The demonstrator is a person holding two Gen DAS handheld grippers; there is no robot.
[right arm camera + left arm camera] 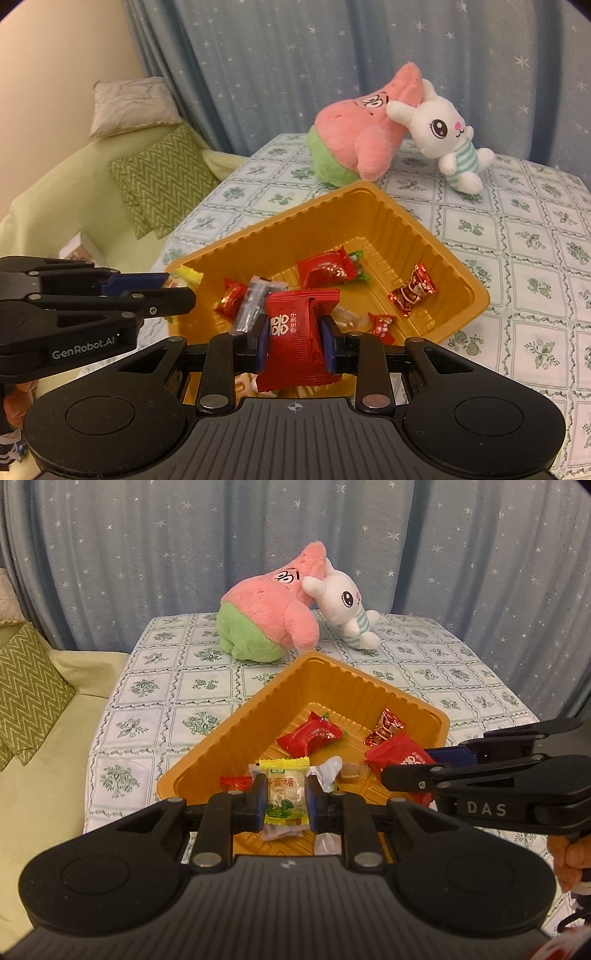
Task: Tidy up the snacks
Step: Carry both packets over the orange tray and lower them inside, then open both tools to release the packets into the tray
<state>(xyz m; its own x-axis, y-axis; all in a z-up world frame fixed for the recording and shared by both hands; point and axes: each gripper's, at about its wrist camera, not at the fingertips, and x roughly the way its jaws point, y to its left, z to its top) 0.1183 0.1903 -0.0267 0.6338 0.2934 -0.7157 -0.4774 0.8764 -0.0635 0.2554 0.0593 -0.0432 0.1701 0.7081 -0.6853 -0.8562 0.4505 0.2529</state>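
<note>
Two grippers over an orange tray (236, 716): left gripper (286, 797) pinches a yellow candy (283, 794), right gripper (295, 341) pinches a red snack packet (295, 332).

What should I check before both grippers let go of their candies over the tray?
1. Left gripper shut on the yellow candy: ok, fingers press both sides.
2. Right gripper shut on the red packet: ok, clamped at its middle.
3. Both candies over the orange tray: ok.
4. Landing spot bare: not ok, wrapped candies already lie below both grippers.
5. Grippers apart from each other: ok, a gap shows between them.
6. Plush toys, pink star and white rabbit, clear of the tray: ok, behind it on the tablecloth.
</note>
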